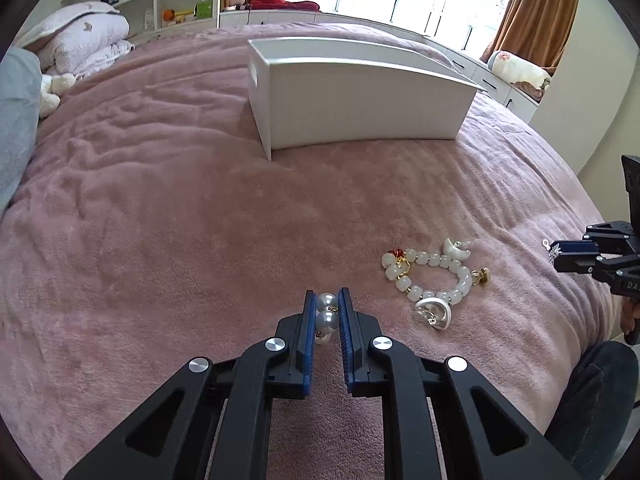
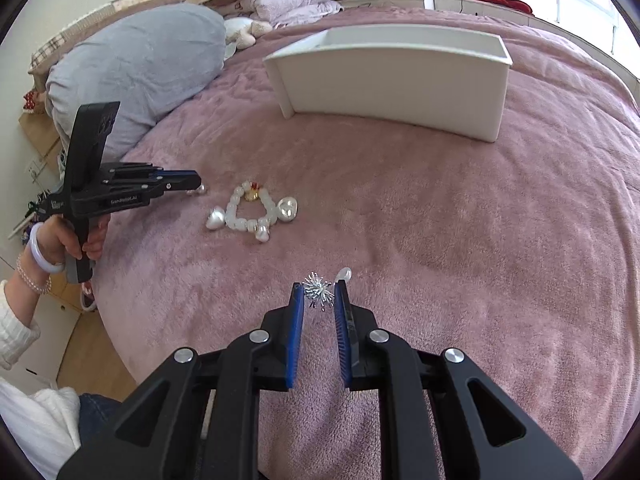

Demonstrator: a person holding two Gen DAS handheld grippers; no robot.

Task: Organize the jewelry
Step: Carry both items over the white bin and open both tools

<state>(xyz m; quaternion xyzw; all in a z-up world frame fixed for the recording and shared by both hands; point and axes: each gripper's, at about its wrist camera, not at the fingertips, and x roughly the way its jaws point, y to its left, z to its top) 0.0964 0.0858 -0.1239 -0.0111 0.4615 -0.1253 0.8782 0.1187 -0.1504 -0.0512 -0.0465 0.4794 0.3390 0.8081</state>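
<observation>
Left gripper [image 1: 327,312]: fingers clamped on pearl earring [image 1: 326,314]. Right gripper [image 2: 319,295] pinches spiky silver earring [image 2: 318,293]. White box [image 1: 360,100] at 12 o'clock; bracelet [image 1: 426,276] at 2 o'clock on bed. Risk: round pearls slipping out mid-carry.
</observation>
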